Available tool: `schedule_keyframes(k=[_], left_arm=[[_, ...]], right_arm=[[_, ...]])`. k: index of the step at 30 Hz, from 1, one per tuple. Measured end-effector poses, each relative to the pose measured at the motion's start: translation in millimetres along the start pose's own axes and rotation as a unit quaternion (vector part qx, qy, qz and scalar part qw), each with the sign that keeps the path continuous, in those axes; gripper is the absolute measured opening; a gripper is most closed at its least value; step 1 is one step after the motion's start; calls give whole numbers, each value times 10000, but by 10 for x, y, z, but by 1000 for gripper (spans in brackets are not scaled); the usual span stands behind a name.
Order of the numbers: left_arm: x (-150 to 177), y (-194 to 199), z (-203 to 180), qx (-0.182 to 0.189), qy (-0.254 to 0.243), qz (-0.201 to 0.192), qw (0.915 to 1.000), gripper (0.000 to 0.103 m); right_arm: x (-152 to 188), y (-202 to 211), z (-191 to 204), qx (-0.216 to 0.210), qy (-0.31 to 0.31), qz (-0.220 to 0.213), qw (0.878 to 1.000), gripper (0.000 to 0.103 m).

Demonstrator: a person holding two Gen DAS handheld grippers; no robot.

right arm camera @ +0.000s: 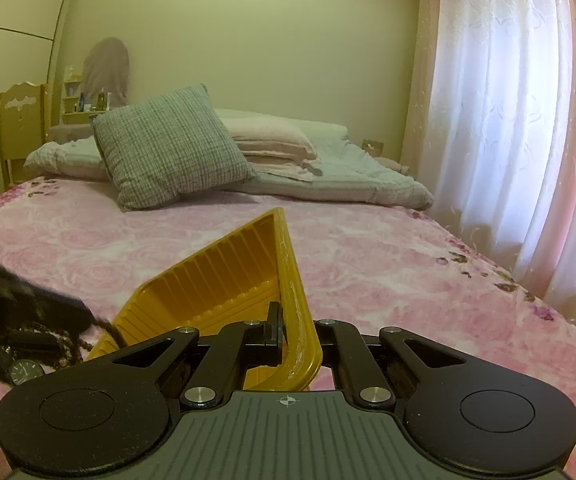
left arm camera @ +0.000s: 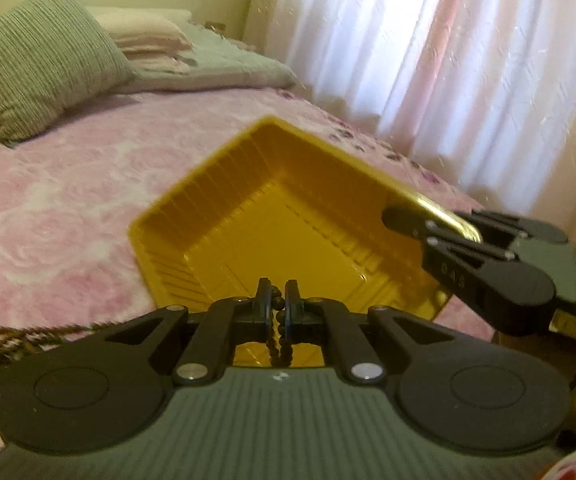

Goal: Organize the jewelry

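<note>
- 2 grippers worked over the pink bed cover (left arm camera: 68,200), which was the largest thing in view; a green cushion (left arm camera: 36,60) and folded bedding (left arm camera: 156,40) sat well back near the wall, with curtains (left arm camera: 467,60) along the far side; none of these stood in the way
- 1 yellow tray (left arm camera: 288,216) lay on the cover, empty as far as could be seen; the right gripper (right arm camera: 284,332) was clamped on its near rim, 1 finger inside the wall and 1 outside, holding it steady
- the left gripper (left arm camera: 279,300) was closed on a dark beaded chain (left arm camera: 278,336), which hung in a doubled strand below the jaws, just over the tray's near edge; more chain (left arm camera: 20,336) trailed away across the cover at lower left
- 1 small heap of other pieces, including a dark wristwatch (right arm camera: 24,372), lay just beside the tray in the right wrist view
- judged step: carrying the chain into the tray; doing it well would mean lifting high enough for the trailing length to pass over the rim, then lowering over the middle before letting go
- risk, as a guess: the trailing end could snag the heap or drag on the tray's edge; the right grip should stop the tray from shifting
</note>
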State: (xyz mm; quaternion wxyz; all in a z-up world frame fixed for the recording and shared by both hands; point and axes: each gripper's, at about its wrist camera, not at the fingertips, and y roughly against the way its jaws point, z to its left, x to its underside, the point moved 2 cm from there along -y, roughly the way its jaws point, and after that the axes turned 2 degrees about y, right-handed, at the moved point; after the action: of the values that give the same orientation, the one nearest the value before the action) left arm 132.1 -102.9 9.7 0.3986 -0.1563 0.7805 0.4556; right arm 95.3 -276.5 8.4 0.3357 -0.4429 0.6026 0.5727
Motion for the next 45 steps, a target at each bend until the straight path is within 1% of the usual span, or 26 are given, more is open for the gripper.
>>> schedule_keyframes(k=[2, 5, 8, 13, 15, 22, 25, 28, 31, 33, 35, 38, 42, 44, 45], left_arm=[[50, -77, -18, 8, -25, 129, 9999, 5], [117, -103, 4, -39, 26, 139, 9999, 7], [144, -68, 87, -115, 122, 130, 9998, 14], [159, 114, 319, -412, 306, 0, 9987, 18], [188, 206, 424, -595, 369, -54, 9975, 18], [317, 492, 838, -1182, 697, -123, 9905, 19], [386, 579, 984, -1423, 775, -115, 9867, 20], [477, 656, 1115, -1633, 796, -78, 9833, 26], [609, 708, 1221, -1823, 793, 8, 9800, 28], [682, 715, 1271, -1931, 783, 85, 9780, 28], [743, 712, 1285, -1929, 791, 122, 9779, 29], [791, 668, 1262, -1841, 626, 176, 9807, 29], [829, 540, 1140, -1669, -24, 330, 9854, 30], [842, 466, 1087, -1646, -400, 428, 9846, 35], [852, 424, 1073, -1646, -583, 498, 9834, 36]], right_arm=[[-10, -2, -4, 0, -4, 0, 10000, 6], [-10, -3, -7, -2, -6, 6, 10000, 6], [-8, -5, -7, 4, -18, 12, 10000, 6], [-9, -14, -12, 9, -80, 48, 10000, 6], [-9, -11, -9, 10, -102, 54, 9999, 6], [-23, 5, -28, 4, -340, 135, 9993, 6], [-35, 19, -49, -7, -438, 158, 9989, 6], [-37, 43, -63, 29, -462, 152, 9988, 6], [-35, 62, -73, 58, -482, 151, 9987, 6], [-23, 70, -73, 63, -499, 165, 9986, 6], [-19, 73, -67, 68, -490, 169, 9986, 6], [-10, 68, -66, 68, -460, 194, 9987, 6], [-9, 65, -83, 68, -438, 207, 9988, 6], [-9, 65, -83, 69, -428, 205, 9988, 6], [-9, 64, -83, 72, -421, 203, 9989, 6]])
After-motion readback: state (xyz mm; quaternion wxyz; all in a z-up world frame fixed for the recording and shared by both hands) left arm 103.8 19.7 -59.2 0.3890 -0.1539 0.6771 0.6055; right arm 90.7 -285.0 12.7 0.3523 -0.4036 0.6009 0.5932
